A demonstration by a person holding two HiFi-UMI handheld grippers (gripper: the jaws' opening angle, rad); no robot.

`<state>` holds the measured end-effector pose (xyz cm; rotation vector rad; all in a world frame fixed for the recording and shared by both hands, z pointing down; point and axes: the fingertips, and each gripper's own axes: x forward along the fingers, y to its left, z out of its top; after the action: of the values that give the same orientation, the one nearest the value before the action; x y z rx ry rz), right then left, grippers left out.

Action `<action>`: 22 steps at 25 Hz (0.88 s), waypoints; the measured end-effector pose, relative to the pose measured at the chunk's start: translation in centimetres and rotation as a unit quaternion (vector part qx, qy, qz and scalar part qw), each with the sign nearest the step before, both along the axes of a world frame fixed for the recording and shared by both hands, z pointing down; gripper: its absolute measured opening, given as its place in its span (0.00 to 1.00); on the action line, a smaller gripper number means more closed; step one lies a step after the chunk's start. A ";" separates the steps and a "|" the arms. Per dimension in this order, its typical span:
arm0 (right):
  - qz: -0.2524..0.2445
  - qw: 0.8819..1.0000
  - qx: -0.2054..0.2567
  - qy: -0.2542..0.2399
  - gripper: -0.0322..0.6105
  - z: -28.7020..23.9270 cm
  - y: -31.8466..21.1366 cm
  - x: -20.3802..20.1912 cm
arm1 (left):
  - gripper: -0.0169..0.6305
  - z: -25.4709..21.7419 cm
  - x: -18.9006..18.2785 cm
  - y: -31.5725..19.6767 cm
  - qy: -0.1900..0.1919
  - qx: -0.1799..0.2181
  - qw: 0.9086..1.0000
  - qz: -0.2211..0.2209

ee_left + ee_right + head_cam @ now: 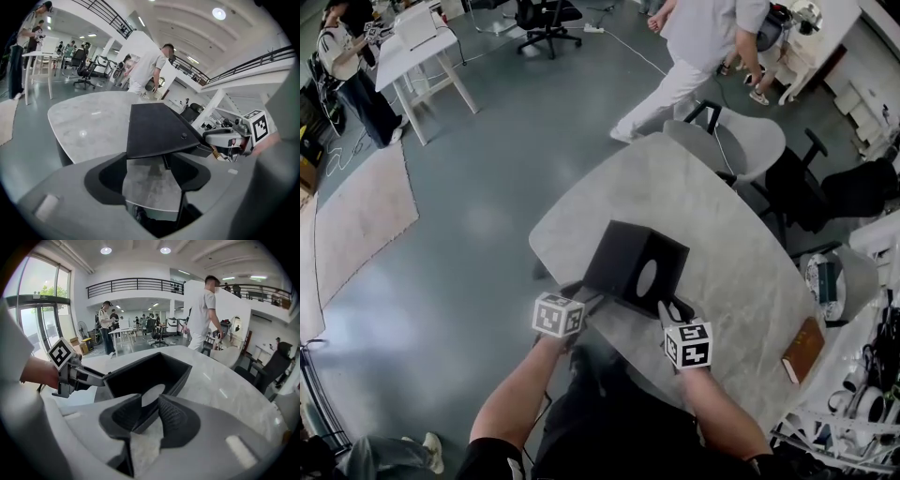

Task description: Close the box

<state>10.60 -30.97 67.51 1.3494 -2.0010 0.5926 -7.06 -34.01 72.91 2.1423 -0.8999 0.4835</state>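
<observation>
Box (667, 267) is sitting near the desk (675, 187) edge, lid (617, 248) standing open, so closing isn't done. Right gripper (670, 311) fingers (173, 420) are clamping its near wall. Left gripper (586, 302) fingers (108, 176) are spread at the lid's edge.

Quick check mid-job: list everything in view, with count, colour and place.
black box: one, black, open, on table's near part.
table: one, pale grey marbled, centre.
book: one, brown, at table's right edge.
chair: one, light grey, beyond table.
office chairs: two, black, far floor and right of table.
people: several; nearest, in light clothes, beyond table.
rug: one, beige, floor left.
left hand-held gripper: one, grey, jaws apart at box's left side.
right hand-held gripper: one, grey, jaws shut on box's wall.
</observation>
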 end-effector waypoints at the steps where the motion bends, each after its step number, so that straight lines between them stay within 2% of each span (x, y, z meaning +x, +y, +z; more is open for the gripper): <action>1: 0.000 1.000 0.001 -0.001 0.24 0.0 0.1 0.0 | 0.49 -0.1 0.0 0.1 0.002 0.002 1.000 0.004; 4: -0.001 1.000 0.002 -0.005 0.24 -0.1 0.2 -0.3 | 0.49 -0.2 -0.4 0.3 0.020 0.001 1.000 0.012; 9: 0.000 1.000 0.003 -0.008 0.24 -0.2 0.1 -0.4 | 0.48 -1.1 -0.6 0.3 0.088 -0.003 0.996 0.016; 13: -0.001 1.000 0.005 -0.012 0.24 -0.4 0.0 -0.5 | 0.50 -2.5 -1.3 -0.6 0.171 -0.008 0.985 -0.027; 15: -0.001 1.000 0.006 -0.011 0.24 -0.3 -0.1 -0.6 | 0.50 -2.5 -1.6 -0.9 0.174 -0.006 0.984 -0.037; 20: -0.004 1.000 0.005 -0.011 0.24 -0.1 0.0 -0.7 | 0.50 -2.5 -2.1 -1.4 0.145 -0.002 0.987 -0.074; 22: -0.003 1.000 0.005 -0.012 0.24 -0.2 -0.1 -0.7 | 0.46 -2.8 -2.4 -1.8 0.139 0.003 0.986 -0.093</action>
<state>9.88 -31.03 67.36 1.3469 -2.0287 0.5984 -9.46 -35.81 70.11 2.0423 -0.9302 0.0843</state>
